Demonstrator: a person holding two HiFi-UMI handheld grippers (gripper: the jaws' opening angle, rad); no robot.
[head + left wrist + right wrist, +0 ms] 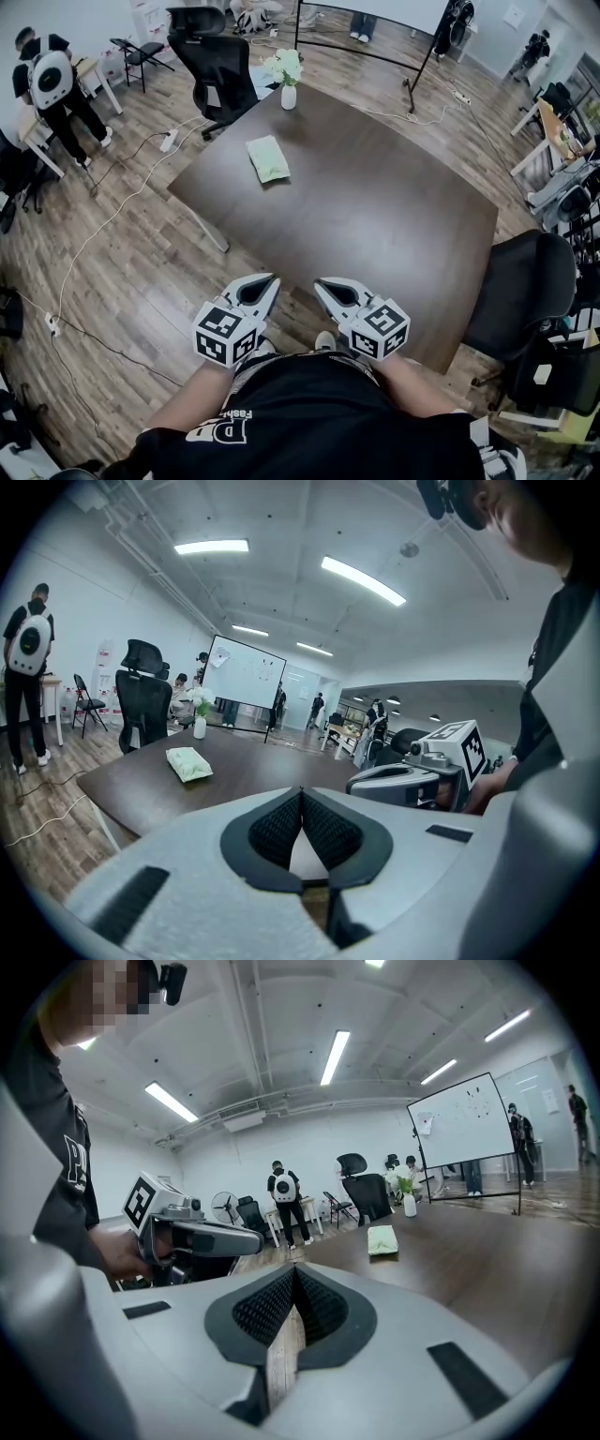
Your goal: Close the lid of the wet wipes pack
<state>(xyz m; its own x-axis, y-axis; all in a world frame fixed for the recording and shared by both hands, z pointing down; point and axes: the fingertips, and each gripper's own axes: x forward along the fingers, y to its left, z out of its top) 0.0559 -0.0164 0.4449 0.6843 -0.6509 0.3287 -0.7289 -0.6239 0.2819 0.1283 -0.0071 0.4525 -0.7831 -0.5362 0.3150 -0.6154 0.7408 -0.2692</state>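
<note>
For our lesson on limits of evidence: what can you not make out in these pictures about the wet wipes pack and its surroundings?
1. Lid of the wet wipes pack: too small and distant in all three views to tell open from shut.
2. Writing on the whiteboard: too small, right gripper view.
3. Legs of the table: mostly hidden by its own top, head view.

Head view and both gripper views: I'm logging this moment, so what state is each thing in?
wet wipes pack: lying flat on the table, untouched; lid too small to tell.
left gripper: shut, empty.
right gripper: shut, empty.
vase: upright at the table's far corner, holding flowers.
</note>
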